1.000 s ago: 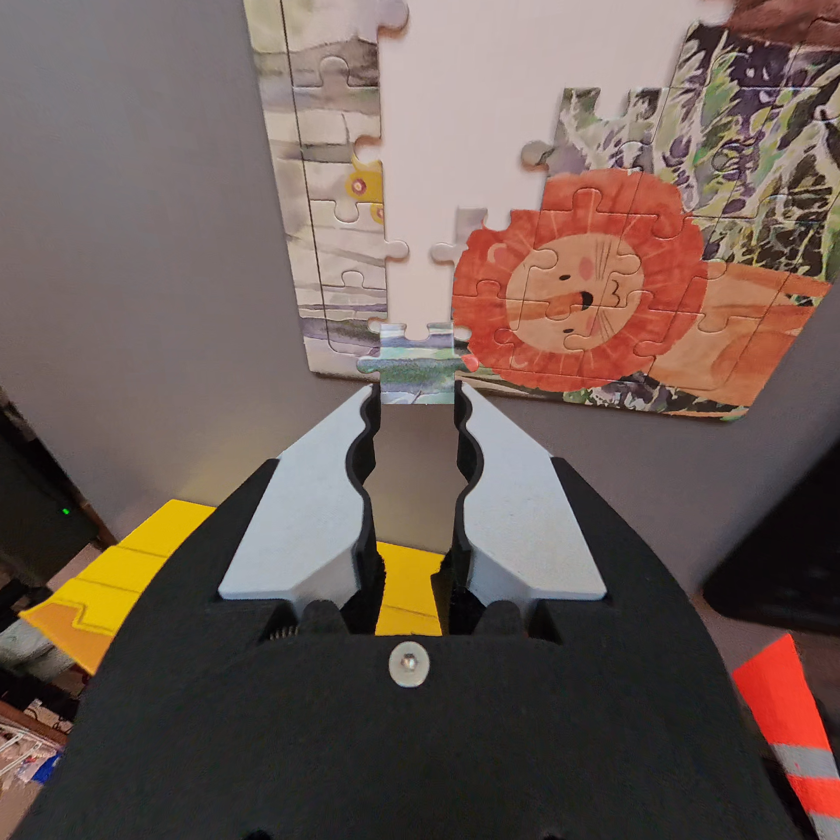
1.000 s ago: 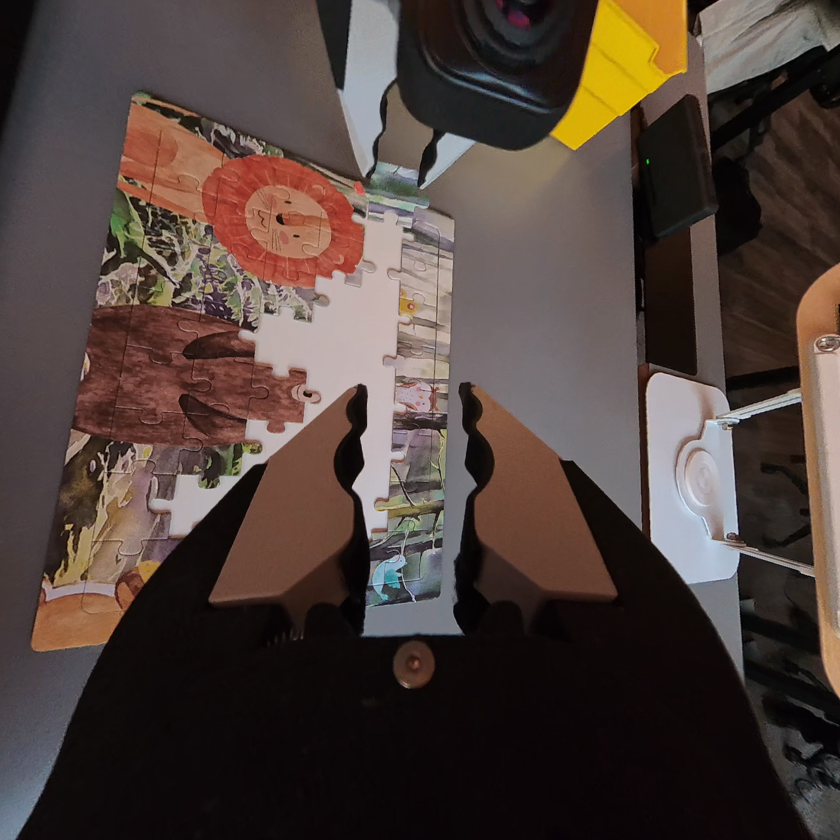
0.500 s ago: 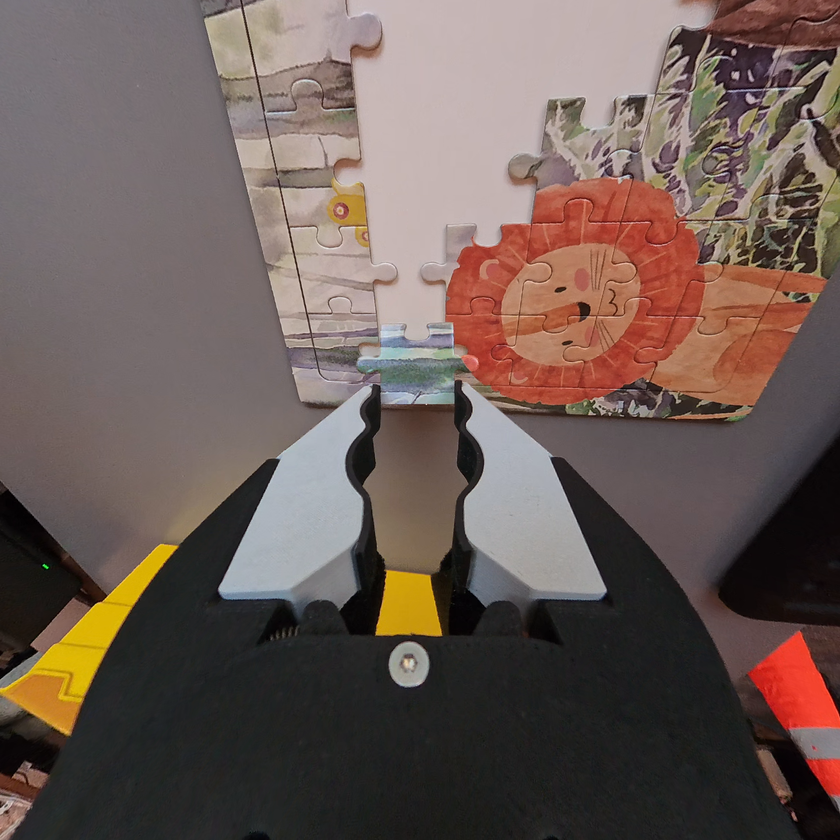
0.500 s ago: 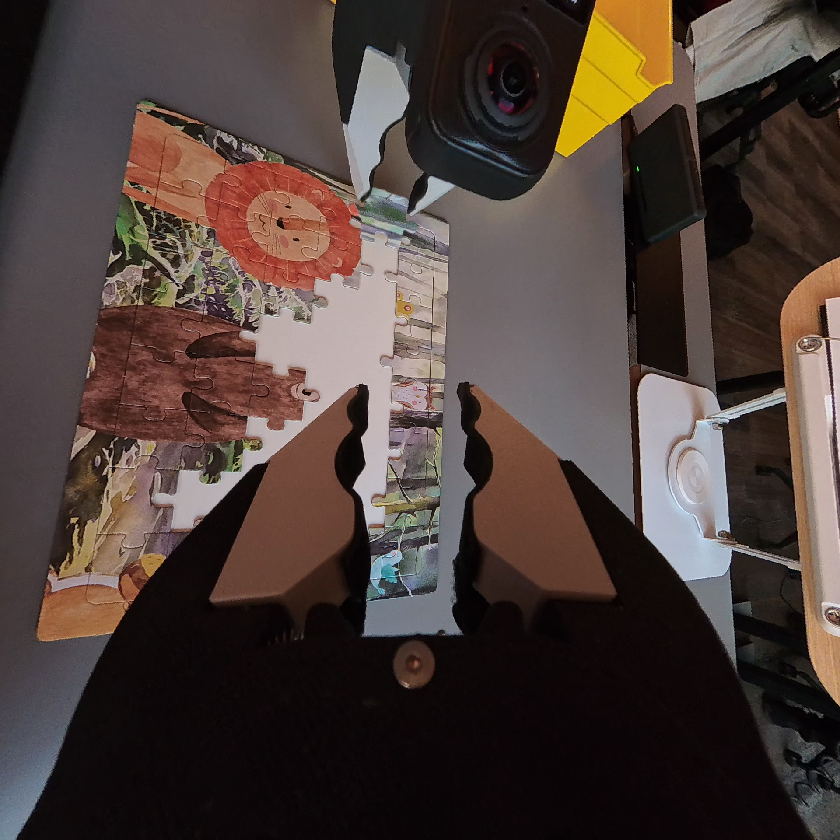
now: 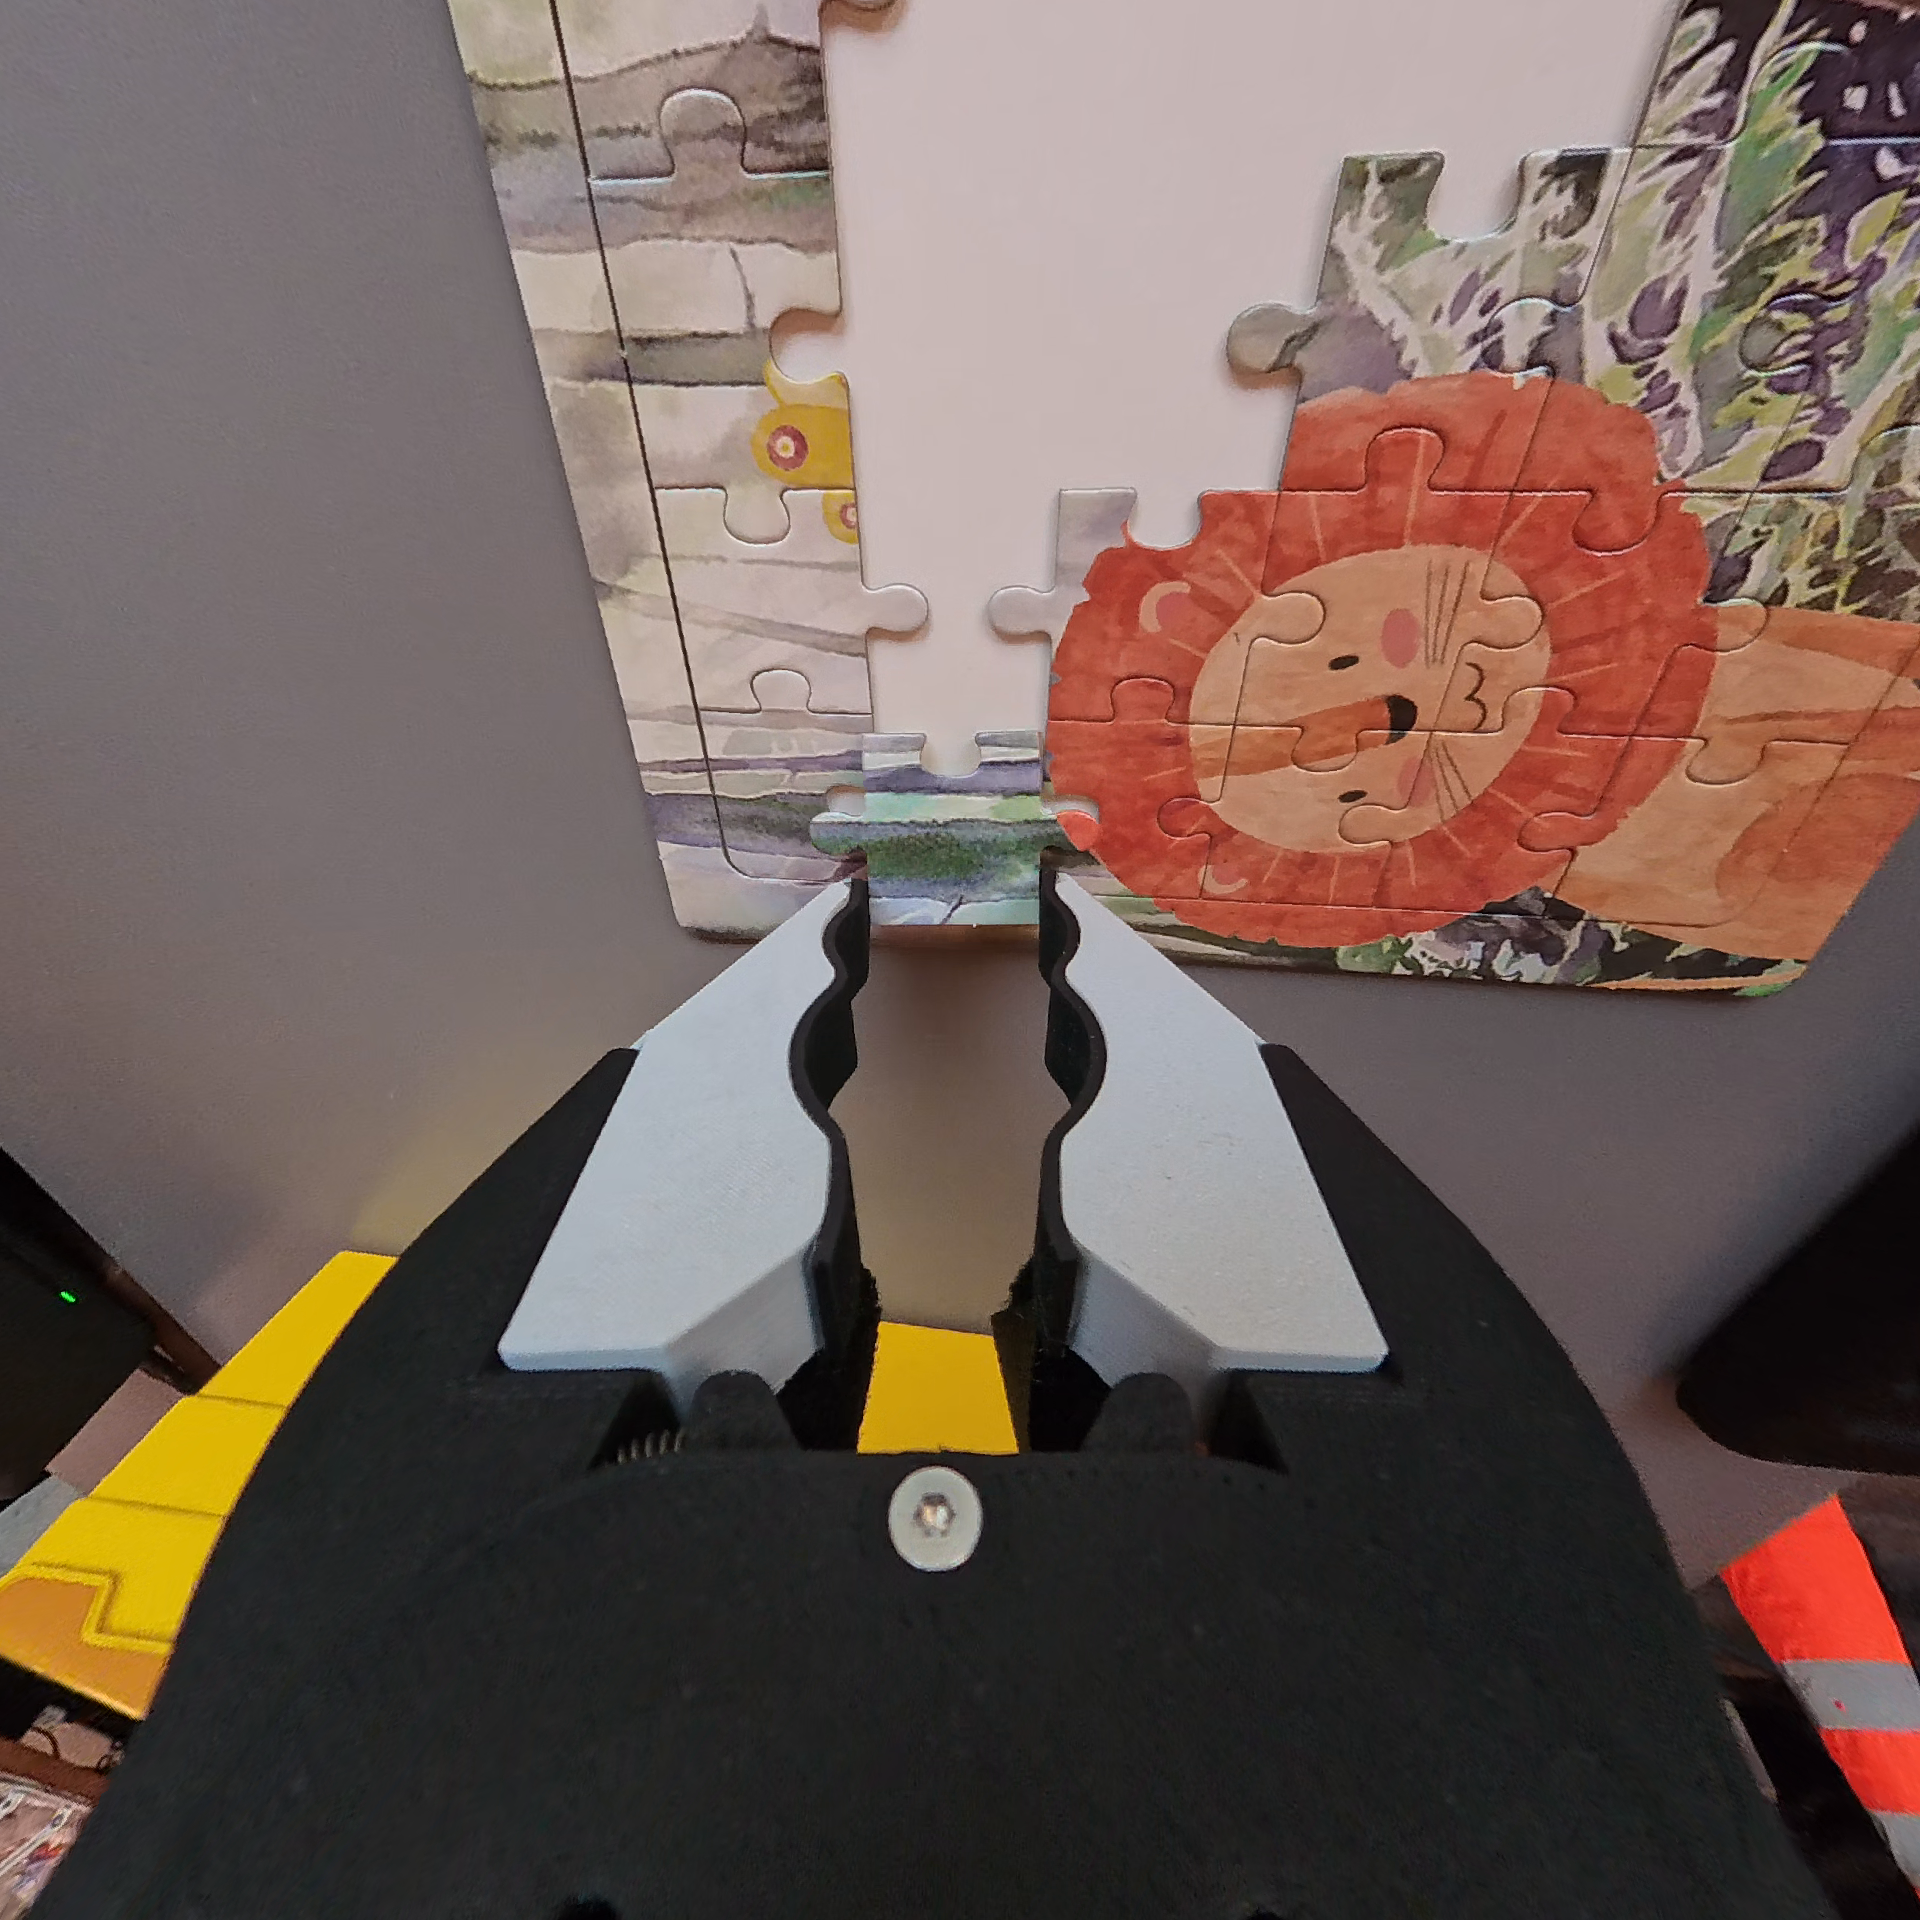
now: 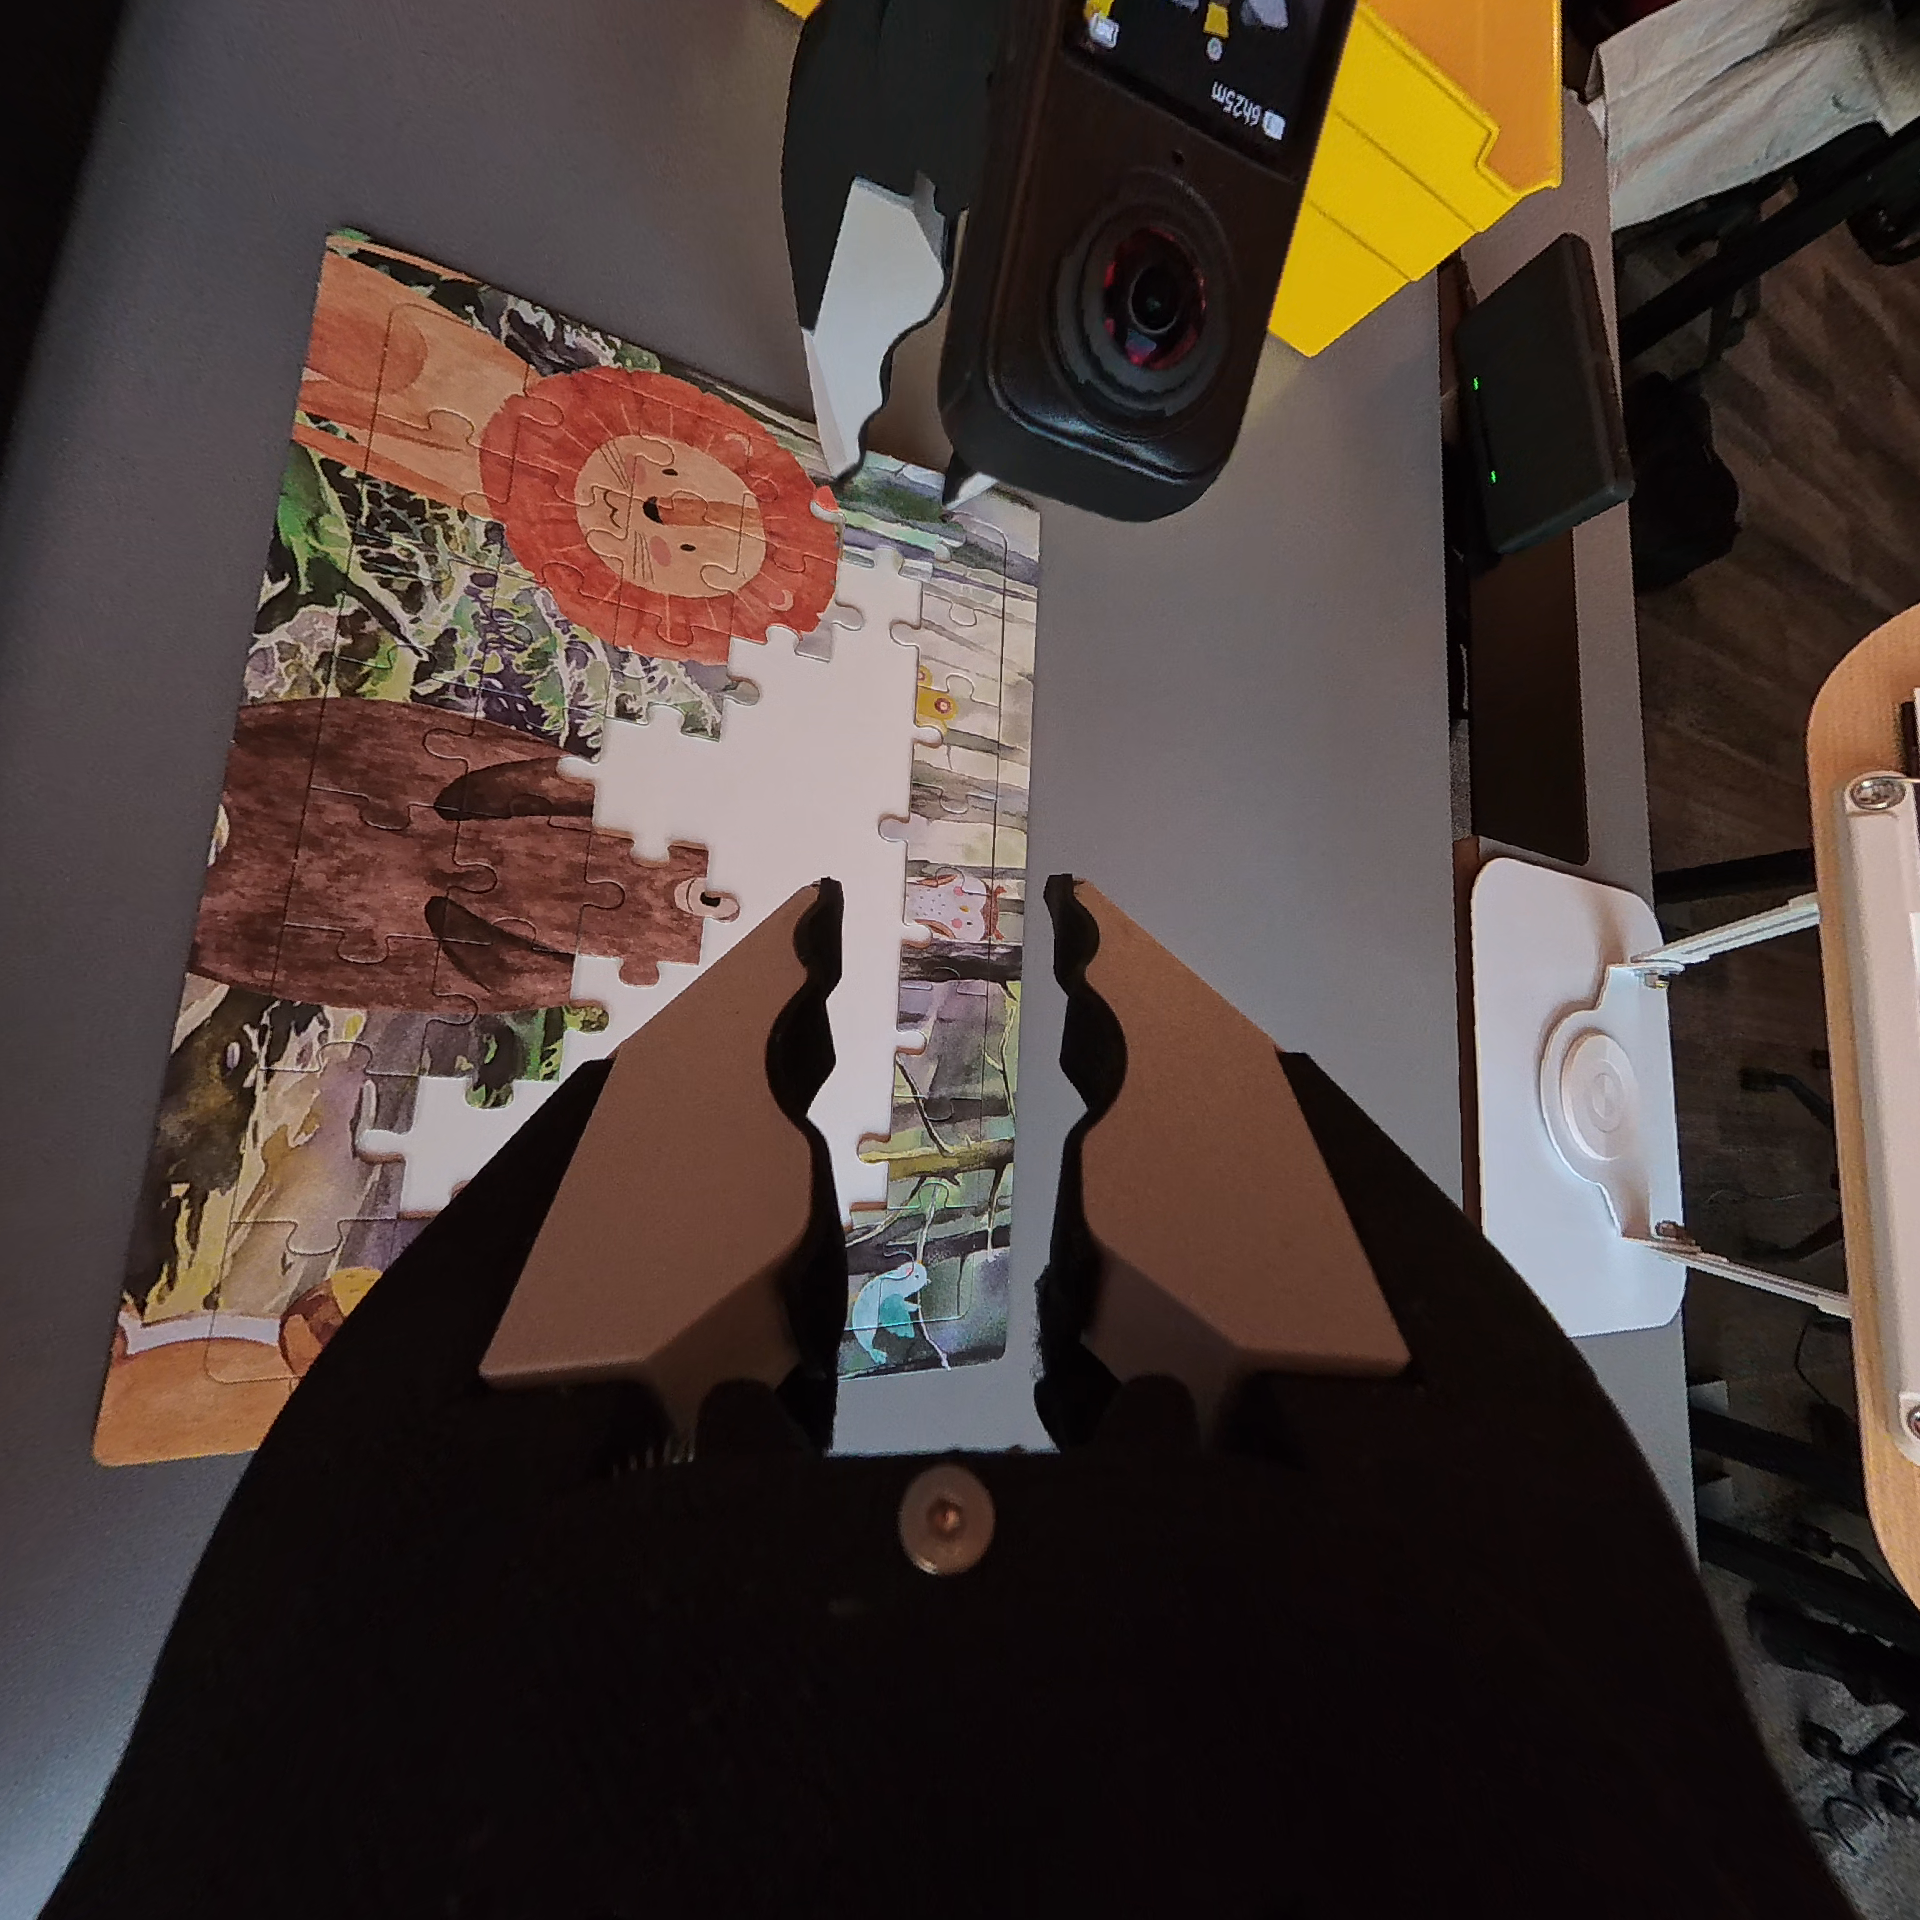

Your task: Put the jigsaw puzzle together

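A plain grey tabletop (image 5: pixel 260 520) is filling the left wrist view, with the partly built jigsaw puzzle (image 5: pixel 1455 727) lying flat on it and a yellow bin (image 5: pixel 197 1475) showing at the near edge. The left gripper (image 5: pixel 951 883) is clamping one green-and-grey puzzle piece (image 5: pixel 951 842) by its side edges and is holding it at the puzzle's near border, in the gap between the pale striped edge column (image 5: pixel 717 520) and the lion's mane (image 5: pixel 1351 675); its right knob is touching the mane piece, and whether it is fully seated I cannot tell. To do this step well, I judge the piece should be kept flat and square to the border, its knobs lined up with the neighbours' sockets, then pressed straight down before the fingers let go, so the placed pieces are not pushed out of line. In this view I am counting one held piece, one lion and one white unfilled area (image 5: pixel 1039 312). In the right wrist view the same grey table (image 6: pixel 1247 831) is running up to a white stand base (image 6: pixel 1569 1091) and a dark box with green lights (image 6: pixel 1538 395) at its side. The right gripper (image 6: pixel 943 894) is hovering above the puzzle's far edge with its fingers apart and nothing between them. From here I am counting one puzzle board, one lion (image 6: pixel 655 509), one brown bear (image 6: pixel 468 852), two grippers and one yellow bin (image 6: pixel 1403 177); no loose pieces are showing on the table.
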Motion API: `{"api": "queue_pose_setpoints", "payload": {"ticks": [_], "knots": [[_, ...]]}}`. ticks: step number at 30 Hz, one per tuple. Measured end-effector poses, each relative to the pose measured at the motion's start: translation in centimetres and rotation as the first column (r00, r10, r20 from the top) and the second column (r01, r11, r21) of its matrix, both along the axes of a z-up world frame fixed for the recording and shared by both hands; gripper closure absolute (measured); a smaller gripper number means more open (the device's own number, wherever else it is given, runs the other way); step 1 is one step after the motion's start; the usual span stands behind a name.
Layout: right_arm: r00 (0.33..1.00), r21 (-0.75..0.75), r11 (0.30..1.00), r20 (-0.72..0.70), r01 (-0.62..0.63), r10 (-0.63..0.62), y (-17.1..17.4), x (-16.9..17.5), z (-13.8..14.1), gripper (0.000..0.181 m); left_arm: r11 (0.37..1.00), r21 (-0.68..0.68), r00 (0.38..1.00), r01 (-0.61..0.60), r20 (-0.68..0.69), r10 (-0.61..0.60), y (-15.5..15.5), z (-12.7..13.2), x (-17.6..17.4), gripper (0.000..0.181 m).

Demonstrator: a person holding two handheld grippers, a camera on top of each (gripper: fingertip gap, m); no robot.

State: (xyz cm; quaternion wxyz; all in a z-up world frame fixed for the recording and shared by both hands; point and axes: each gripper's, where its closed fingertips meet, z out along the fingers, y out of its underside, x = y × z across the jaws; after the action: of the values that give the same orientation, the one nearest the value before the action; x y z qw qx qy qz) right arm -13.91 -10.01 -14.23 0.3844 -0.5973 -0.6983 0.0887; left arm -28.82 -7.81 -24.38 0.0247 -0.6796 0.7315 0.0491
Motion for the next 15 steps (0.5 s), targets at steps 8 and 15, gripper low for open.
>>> {"api": "queue_pose_setpoints", "payload": {"ticks": [8, 15], "knots": [[1.0, 0.004, 1.0, -0.006, 0.008, -0.008, 0.2, 0.3, 0.1, 0.141, 0.998, 0.031, 0.999, -0.05, 0.016, 0.049, 0.6, 1.3, -0.4, 0.151], [1.0, 0.004, 1.0, -0.015, 0.01, -0.01, 0.3, 0.3, 0.3, 0.141, 0.979, 0.022, 0.961, -0.204, 0.194, 0.196, 0.8, 1.9, 0.7, 0.181]]}}
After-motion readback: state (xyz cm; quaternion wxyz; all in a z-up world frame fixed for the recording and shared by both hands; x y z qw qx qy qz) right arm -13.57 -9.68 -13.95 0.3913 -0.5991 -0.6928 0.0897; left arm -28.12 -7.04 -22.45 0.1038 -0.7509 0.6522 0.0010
